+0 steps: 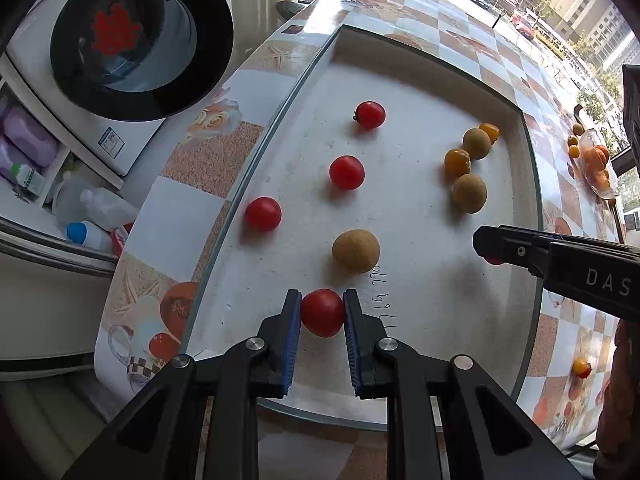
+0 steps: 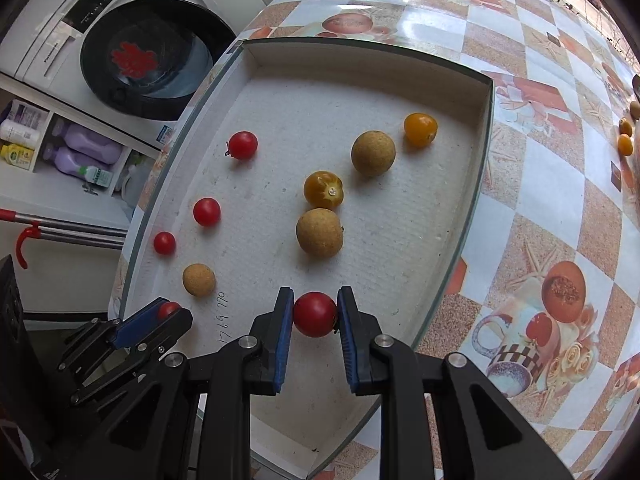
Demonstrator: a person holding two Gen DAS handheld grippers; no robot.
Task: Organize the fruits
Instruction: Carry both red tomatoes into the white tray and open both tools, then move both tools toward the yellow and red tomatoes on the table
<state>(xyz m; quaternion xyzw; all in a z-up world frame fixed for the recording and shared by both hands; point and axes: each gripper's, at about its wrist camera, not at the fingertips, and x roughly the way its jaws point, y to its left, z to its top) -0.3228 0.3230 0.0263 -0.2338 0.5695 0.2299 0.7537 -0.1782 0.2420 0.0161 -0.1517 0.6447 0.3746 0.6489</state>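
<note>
A white tray (image 1: 400, 60) on the patterned table holds small fruits. My left gripper (image 1: 322, 312) is shut on a red cherry tomato (image 1: 322, 313) just above the tray's near end. My right gripper (image 2: 315, 314) is shut on another red cherry tomato (image 2: 315, 314) over the tray's near edge. Three red tomatoes (image 2: 206, 211) lie along the tray's left side, with a brown longan (image 2: 199, 279) near them. Two yellow tomatoes (image 2: 323, 189) and two brown longans (image 2: 319, 232) lie at the right. The right gripper shows in the left wrist view (image 1: 494, 254), the left one in the right wrist view (image 2: 168, 310).
A washing machine (image 2: 132, 52) and shelves with bottles (image 2: 80, 152) stand left of the table. A clear dish with orange fruits (image 1: 596, 164) sits at the table's far right. The tray (image 2: 486, 128) has raised walls.
</note>
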